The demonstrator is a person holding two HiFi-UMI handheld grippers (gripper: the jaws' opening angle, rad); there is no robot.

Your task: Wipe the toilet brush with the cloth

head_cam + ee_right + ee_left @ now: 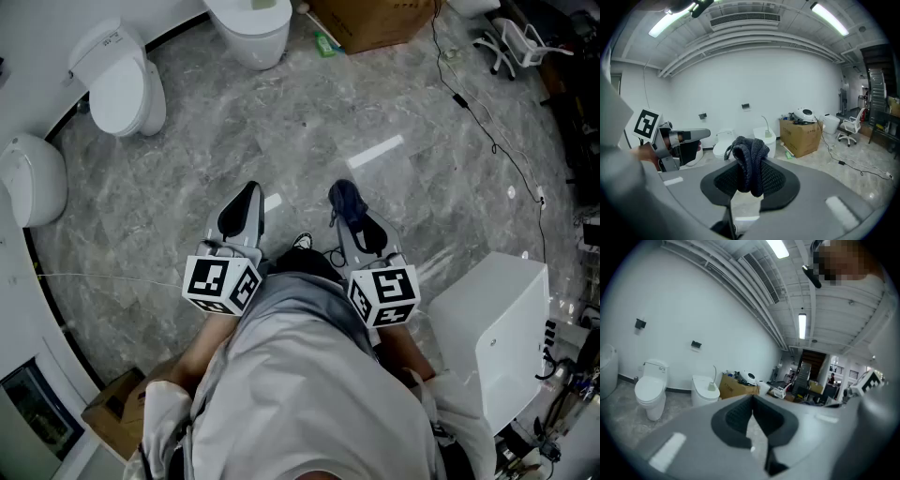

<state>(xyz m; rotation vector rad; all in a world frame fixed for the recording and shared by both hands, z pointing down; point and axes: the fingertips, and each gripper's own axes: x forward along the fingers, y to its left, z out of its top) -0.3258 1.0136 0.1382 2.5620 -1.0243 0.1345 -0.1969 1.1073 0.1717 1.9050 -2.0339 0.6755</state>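
My right gripper is shut on a dark blue cloth, which bunches up between its pads and spills over the tips. To its left, my left gripper is shut with nothing between its pads. Both are held in front of the person's body, above the marble floor. The toilet brush stands far off in a pale green holder on top of the lidded white toilet by the back wall. Its thin curved handle rises beside the wall.
A second white toilet and a white basin stand at the left wall. A cardboard box is beside the far toilet. A white cabinet is close on the right, a black cable crosses the floor, and a small box sits at lower left.
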